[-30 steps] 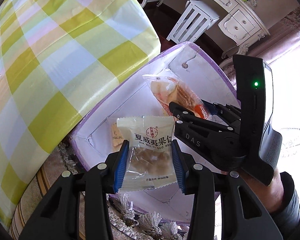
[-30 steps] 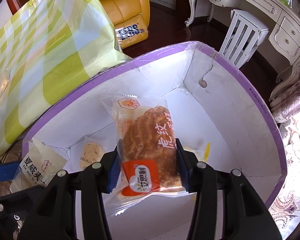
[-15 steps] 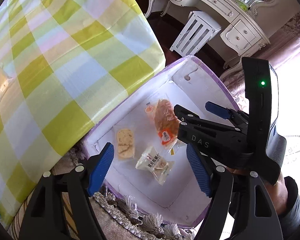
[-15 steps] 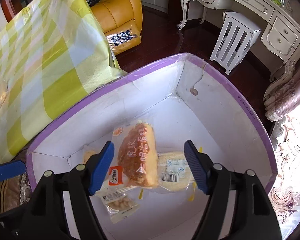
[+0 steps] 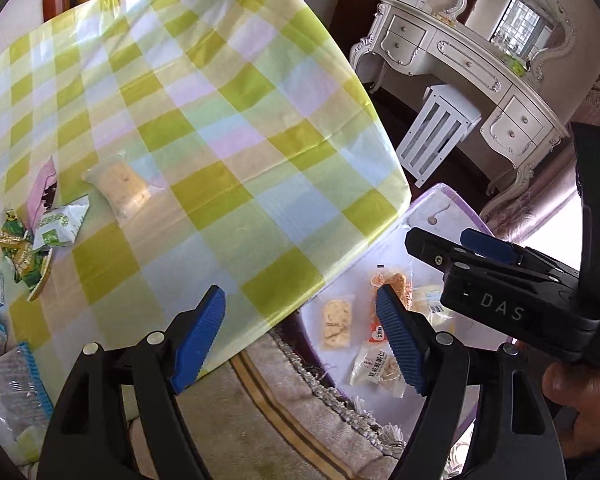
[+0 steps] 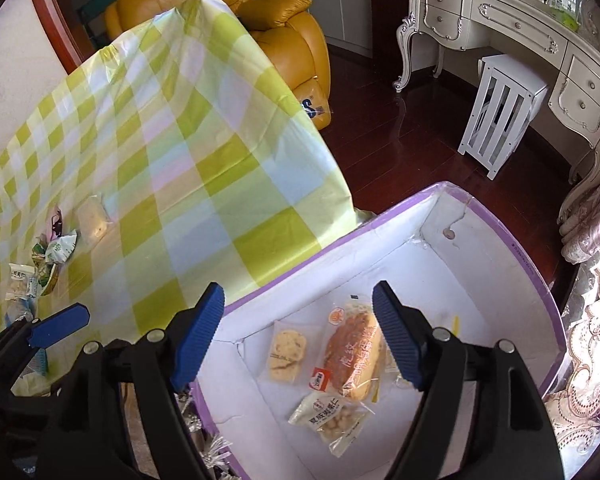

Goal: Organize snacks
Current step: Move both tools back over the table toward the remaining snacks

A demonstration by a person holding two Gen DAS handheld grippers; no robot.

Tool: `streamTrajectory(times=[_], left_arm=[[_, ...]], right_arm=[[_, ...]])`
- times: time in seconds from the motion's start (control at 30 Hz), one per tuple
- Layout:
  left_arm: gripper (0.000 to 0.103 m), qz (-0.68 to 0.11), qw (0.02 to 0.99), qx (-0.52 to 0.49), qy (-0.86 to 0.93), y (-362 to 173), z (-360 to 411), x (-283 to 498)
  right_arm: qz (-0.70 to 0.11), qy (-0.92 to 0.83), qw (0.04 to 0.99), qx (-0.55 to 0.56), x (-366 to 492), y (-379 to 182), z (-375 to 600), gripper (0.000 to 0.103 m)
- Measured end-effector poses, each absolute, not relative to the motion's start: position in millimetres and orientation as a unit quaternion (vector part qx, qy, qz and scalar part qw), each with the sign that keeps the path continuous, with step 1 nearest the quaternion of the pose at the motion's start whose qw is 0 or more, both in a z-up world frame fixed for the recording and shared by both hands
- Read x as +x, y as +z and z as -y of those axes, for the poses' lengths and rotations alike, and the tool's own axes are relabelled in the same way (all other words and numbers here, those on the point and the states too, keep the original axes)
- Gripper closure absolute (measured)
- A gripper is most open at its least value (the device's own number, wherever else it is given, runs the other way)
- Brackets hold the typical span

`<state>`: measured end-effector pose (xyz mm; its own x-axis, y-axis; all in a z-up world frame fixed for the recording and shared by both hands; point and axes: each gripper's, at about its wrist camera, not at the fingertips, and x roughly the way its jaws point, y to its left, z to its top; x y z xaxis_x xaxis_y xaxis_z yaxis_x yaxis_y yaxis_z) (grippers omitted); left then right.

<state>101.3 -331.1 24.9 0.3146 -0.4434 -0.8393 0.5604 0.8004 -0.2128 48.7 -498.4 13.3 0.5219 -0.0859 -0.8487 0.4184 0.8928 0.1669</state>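
Observation:
A purple-rimmed white box (image 6: 516, 256) stands on the floor beside the table; it also shows in the left wrist view (image 5: 466, 204). In it lie a bread packet (image 6: 352, 356), a white nut-snack packet (image 6: 328, 420) and a small cracker packet (image 6: 286, 354). My left gripper (image 5: 300, 340) is open and empty, above the table edge. My right gripper (image 6: 298, 338) is open and empty, above the box's near wall. More snacks lie on the checked tablecloth (image 5: 204, 128): a pale bread packet (image 5: 120, 188) and green-and-white packets (image 5: 56, 228).
A pile of packets lies at the table's left edge (image 5: 4, 344). A fringed rug (image 5: 300, 412) lies under the box. A white stool (image 6: 504, 112), an ornate dresser (image 6: 540, 44) and a yellow armchair (image 6: 284, 36) stand beyond on dark wooden floor.
Both grippers opened and dropped their packets into the box, then rose and drew back. The left one has swung left over the table edge.

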Motion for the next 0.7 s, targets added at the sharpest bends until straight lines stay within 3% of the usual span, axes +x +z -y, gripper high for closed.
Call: streamTrajectory(times=[0.7], left_arm=[[0.028, -0.476, 0.856, -0.054, -0.193, 33.1, 175.0, 118.3]], right_arm=[[-0.482, -0.015, 0.861, 0.161, 87.9, 27.0, 372.9, 0.026]])
